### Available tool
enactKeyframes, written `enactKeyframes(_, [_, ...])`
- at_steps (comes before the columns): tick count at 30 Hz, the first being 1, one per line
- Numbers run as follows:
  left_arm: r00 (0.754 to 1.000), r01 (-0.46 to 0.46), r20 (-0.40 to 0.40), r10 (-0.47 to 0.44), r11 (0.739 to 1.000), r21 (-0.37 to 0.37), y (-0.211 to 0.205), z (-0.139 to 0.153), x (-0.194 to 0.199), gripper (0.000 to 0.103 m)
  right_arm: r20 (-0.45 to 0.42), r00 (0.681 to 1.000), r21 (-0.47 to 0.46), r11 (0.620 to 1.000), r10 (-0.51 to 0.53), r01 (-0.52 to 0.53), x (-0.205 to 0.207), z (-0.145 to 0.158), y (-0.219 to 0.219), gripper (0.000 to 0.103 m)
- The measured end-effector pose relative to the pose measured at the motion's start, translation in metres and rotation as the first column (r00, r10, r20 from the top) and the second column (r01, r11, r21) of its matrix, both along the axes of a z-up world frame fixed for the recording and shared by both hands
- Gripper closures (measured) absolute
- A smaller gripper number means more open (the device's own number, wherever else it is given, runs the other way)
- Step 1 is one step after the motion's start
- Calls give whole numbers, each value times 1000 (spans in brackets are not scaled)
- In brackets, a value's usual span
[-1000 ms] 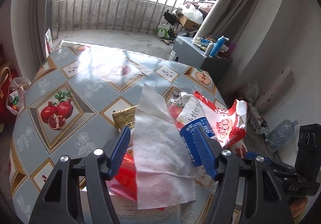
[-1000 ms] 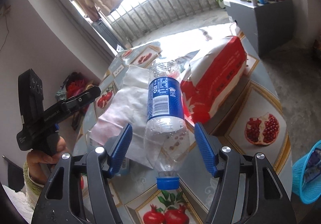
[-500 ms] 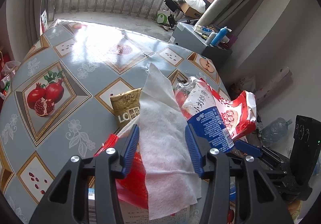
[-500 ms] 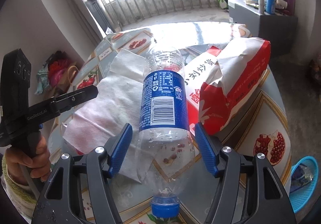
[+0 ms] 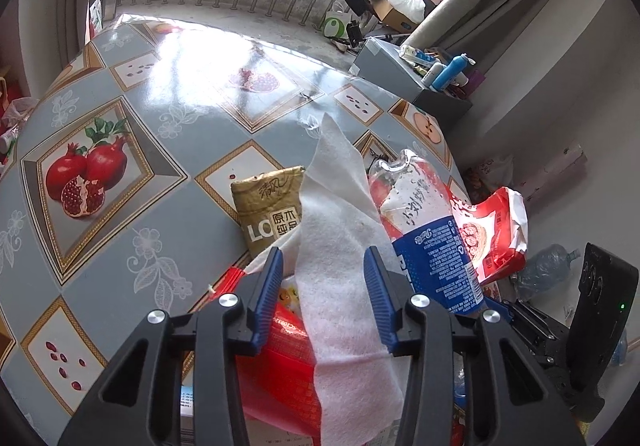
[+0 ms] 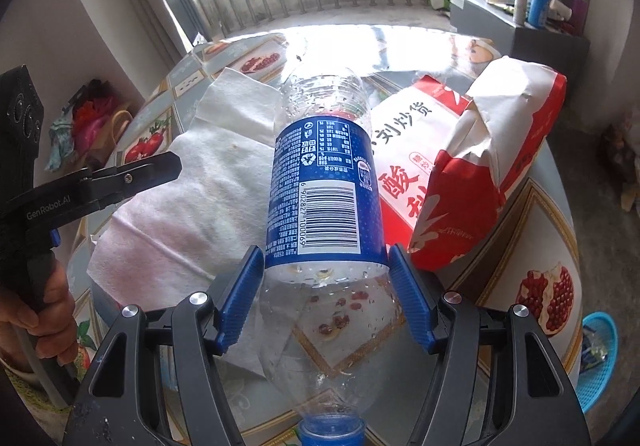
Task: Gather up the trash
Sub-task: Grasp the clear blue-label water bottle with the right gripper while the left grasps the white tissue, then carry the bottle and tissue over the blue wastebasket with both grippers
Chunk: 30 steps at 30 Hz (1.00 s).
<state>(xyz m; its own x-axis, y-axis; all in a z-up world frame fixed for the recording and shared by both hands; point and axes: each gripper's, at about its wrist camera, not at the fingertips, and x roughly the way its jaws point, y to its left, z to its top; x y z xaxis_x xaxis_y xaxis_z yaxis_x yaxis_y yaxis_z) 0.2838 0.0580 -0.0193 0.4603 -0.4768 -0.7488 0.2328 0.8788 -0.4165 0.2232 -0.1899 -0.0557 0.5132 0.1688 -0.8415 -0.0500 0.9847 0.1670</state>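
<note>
Under the white tissue (image 5: 344, 286) between the left hand-held gripper (image 5: 326, 294) fingers, the red packet (image 5: 276, 370) is mostly hidden. Below the right hand-held gripper (image 6: 326, 286), the bottle (image 6: 324, 198) cap is cut off.

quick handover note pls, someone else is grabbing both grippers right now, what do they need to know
Left gripper: jaws closing around the white tissue; no firm pinch visible yet.
Right gripper: jaws straddle the plastic bottle, pads at its sides; a grip is not clear.
On the table: tissue over a red wrapper, tan packet, red-and-white snack bag.
Blue basket sits on the floor on the right.
Done: nothing lifted yet.
Left: grip, carry, bin everything.
</note>
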Motion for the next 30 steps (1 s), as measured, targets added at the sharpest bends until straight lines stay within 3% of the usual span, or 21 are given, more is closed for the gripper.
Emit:
enactKeyframes(3, [1000, 7, 22, -6, 1000, -7, -2, 3, -2, 64, -9, 1000, 8, 1000, -8, 8, 1, -2, 0, 42])
enactKeyframes(8, [998, 19, 58, -20, 1000, 5, -6, 11, -6, 81, -5, 1000, 5, 1000, -20, 20, 2, -2, 2, 43])
enactKeyframes(17, [993, 37, 113, -37, 999, 2, -7, 21, -11, 98, 17, 999, 5, 1000, -30, 30, -4, 2, 1, 44])
enactKeyframes(30, [979, 67, 194, -55, 996, -55, -10, 50, -21, 103, 87, 995, 34, 999, -43, 41, -15, 22, -3, 45])
